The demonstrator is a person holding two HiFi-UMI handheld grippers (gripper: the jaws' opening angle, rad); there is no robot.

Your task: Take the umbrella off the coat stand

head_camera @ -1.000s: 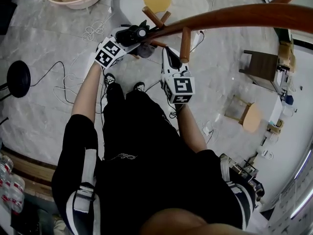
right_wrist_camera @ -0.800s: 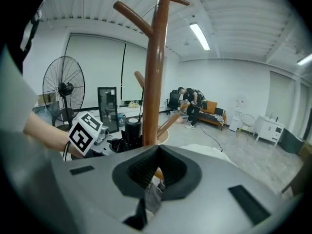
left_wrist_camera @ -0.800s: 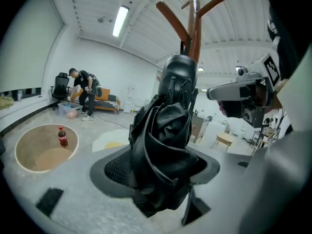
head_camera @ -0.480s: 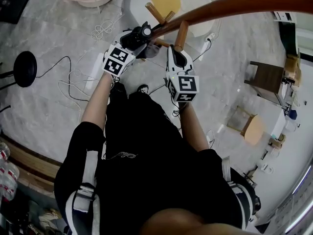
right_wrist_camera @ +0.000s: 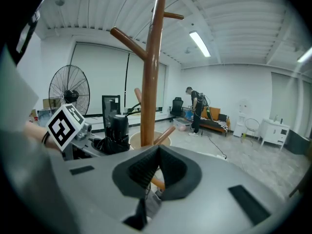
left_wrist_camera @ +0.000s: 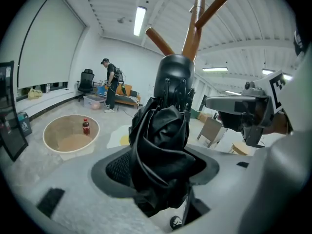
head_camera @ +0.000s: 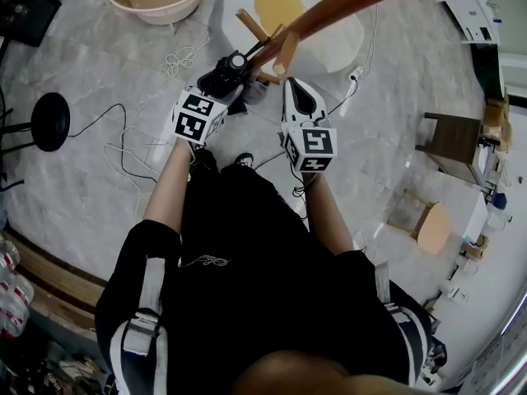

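Gripping the folded black umbrella [left_wrist_camera: 163, 140] is the left gripper [head_camera: 226, 76]. Both pads press into the bunched fabric, which fills the gap between the jaws. In the left gripper view the umbrella points up and away, rounded black cap end topmost, directly in front of the coat stand [left_wrist_camera: 194, 30].

In the head view the umbrella sits just beside the stand's pole, where the lower pegs [head_camera: 255, 30] branch off. Can't tell whether it touches or hangs on a peg. The stand is brown wood, with its pole running to the upper right of the head view and its pegs angled upward.

The right gripper [head_camera: 296, 93] is just right of the umbrella, near the pole. Its jaws are closed together with nothing between them. In the right gripper view the pole rises straight ahead and a peg shows beyond the tips.

The person holding the grippers wears black and stands on a grey marble-look floor [head_camera: 99, 64].

On the floor:
- beige basin [left_wrist_camera: 48, 143] with a dark bottle [left_wrist_camera: 86, 126] standing in it
- white round mat [head_camera: 338, 39] with a yellow disc [head_camera: 278, 6], past the stand
- black round stool [head_camera: 51, 122] at far left
- loose cables [head_camera: 136, 142]
- dark wooden table [head_camera: 453, 138] and round wooden stool [head_camera: 434, 225] at right

In the background a second person [right_wrist_camera: 196, 110] in black stands across the room, and a pedestal fan [right_wrist_camera: 69, 94] stands at left in the right gripper view.
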